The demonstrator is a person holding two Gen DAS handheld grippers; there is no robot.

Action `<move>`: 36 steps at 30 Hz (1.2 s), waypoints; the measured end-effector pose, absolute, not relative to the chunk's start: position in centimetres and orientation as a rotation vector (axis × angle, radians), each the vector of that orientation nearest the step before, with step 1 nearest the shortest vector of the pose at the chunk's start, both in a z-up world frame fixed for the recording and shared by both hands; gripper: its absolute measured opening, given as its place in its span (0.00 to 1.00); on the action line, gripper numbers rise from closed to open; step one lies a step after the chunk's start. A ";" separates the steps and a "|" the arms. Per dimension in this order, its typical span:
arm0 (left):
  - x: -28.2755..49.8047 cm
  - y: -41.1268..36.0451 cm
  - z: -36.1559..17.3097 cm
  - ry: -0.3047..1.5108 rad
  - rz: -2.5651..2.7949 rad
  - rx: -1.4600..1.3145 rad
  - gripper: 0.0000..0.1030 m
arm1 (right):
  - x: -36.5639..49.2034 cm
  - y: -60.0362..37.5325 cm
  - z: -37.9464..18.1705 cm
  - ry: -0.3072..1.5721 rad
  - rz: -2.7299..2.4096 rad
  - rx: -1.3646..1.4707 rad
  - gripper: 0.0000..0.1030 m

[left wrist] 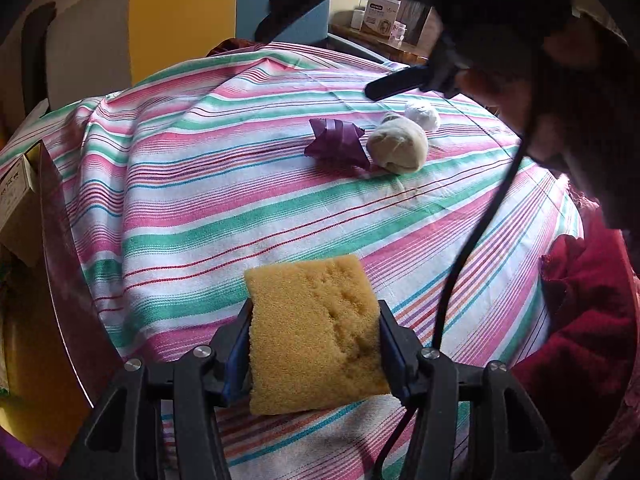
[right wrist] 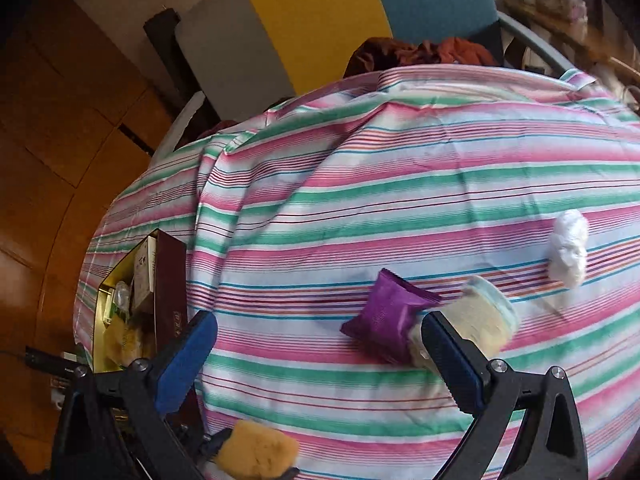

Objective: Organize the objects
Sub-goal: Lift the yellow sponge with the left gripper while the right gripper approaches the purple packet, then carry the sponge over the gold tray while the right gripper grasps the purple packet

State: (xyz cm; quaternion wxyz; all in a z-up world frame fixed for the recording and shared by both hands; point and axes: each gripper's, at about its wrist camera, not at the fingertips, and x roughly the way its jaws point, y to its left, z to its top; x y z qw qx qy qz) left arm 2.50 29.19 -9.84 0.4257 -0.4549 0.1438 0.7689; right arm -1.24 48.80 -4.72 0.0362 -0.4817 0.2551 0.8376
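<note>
The left claw (left wrist: pixel 316 344) pinches a yellow sponge (left wrist: pixel 314 336) between its two blue-padded fingers, one pad against each side edge. The sponge stands up out of the grip, clear of the striped cloth (left wrist: pixel 200 184) below it, and its face shows several dents. In the right wrist view the same sponge (right wrist: pixel 258 454) shows at the bottom edge, low and left of the right claw.

The right claw (right wrist: pixel 320 354) is spread wide with nothing between its fingers. A purple packet (right wrist: pixel 386 318) lies on the cloth just inside its right finger (right wrist: pixel 452 360), close to the pad; whether they touch cannot be told. A beige bundle (right wrist: pixel 480 320) sits right beside the packet, partly behind that same finger and blurred. A crumpled white wad (right wrist: pixel 570 246) lies farther off to the right, apart from both.

From the left wrist view the packet (left wrist: pixel 336 142), the bundle (left wrist: pixel 398 146) and the wad (left wrist: pixel 422 116) lie in a close row far across the cloth, well away from the held sponge. An open box (right wrist: pixel 136 300) with small items inside sits at the cloth's left edge.
</note>
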 end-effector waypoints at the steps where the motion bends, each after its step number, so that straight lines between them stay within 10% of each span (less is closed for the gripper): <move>1: 2.5 29.2 -9.8 0.359 1.922 -1.138 0.55 | -1.9 48.9 -5.4 0.813 2.559 -1.502 1.00; 14: 2.4 28.8 -9.9 0.335 1.920 -1.142 0.56 | -4.0 49.8 -9.8 0.772 2.357 -1.704 0.93; 21: 2.3 28.9 -9.9 0.324 1.920 -1.145 0.56 | -5.2 49.3 -12.1 0.594 2.235 -1.807 0.39; 36: 3.1 29.1 -9.8 0.382 1.943 -1.127 0.54 | -0.8 48.0 -12.0 0.392 2.535 -1.541 0.39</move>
